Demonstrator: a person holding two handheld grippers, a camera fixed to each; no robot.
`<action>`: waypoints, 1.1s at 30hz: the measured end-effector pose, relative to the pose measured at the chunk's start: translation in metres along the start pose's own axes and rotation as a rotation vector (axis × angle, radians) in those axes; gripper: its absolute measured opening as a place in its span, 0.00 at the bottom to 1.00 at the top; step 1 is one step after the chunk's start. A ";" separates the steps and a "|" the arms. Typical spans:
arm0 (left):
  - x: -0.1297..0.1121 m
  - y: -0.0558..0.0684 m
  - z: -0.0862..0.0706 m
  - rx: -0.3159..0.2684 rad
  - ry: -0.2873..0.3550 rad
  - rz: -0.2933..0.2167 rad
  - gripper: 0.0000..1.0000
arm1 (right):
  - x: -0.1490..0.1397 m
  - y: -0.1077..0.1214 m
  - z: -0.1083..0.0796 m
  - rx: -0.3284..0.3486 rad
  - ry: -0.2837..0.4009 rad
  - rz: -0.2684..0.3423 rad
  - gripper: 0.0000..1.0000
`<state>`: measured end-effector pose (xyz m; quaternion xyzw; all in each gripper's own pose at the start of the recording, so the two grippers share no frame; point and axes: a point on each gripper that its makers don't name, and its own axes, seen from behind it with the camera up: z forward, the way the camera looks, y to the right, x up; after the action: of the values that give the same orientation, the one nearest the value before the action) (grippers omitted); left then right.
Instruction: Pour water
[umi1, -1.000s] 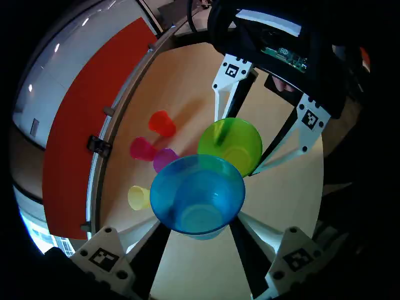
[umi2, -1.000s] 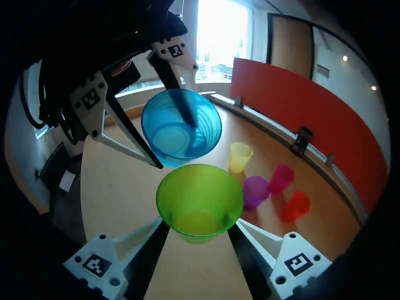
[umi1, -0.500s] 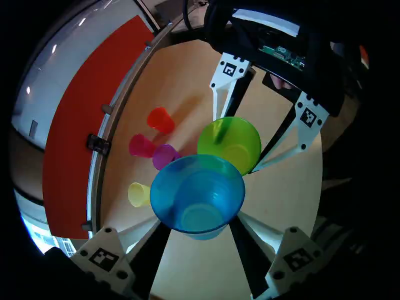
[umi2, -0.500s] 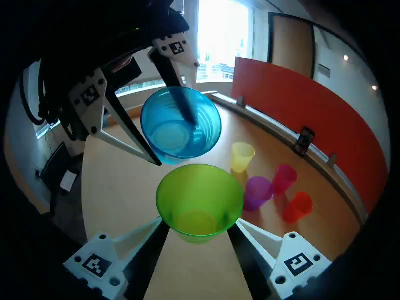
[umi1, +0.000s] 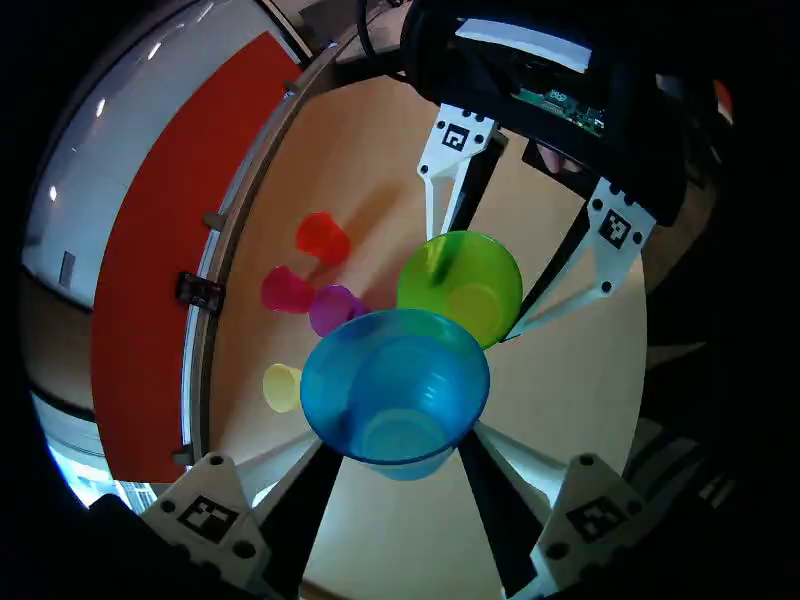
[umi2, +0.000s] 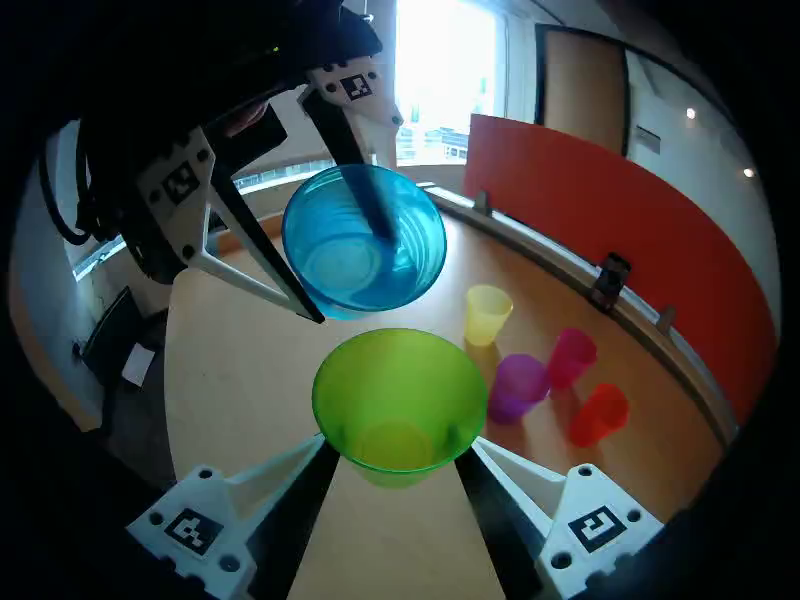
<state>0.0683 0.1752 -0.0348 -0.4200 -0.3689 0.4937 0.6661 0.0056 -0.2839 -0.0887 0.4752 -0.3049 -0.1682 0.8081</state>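
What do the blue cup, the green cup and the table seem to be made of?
Blue cup: probably plastic, glossy and translucent; light passes through its wall. Green cup: the same look. Table: smooth, wood-coloured top, maybe laminate; no grain is clear.

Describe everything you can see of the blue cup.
The translucent blue plastic cup is round and tapers to a flat base, with faint rings inside. The left claw grips it by its sides above the wooden table. Its rim lies close to the translucent green plastic cup held in the right claw. Water inside cannot be made out.
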 end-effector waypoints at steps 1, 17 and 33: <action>0.000 0.000 -0.001 0.000 -0.002 0.003 0.75 | 0.000 0.000 0.000 0.000 0.001 0.000 0.82; 0.008 -0.003 -0.010 0.025 0.007 0.065 0.75 | 0.012 -0.001 -0.003 0.002 0.027 0.011 0.82; 0.013 -0.007 -0.012 0.078 0.064 0.097 0.75 | 0.019 -0.001 -0.006 0.014 0.032 0.001 0.82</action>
<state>0.0848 0.1846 -0.0316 -0.4267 -0.3072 0.5256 0.6688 0.0239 -0.2904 -0.0854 0.4836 -0.2931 -0.1579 0.8095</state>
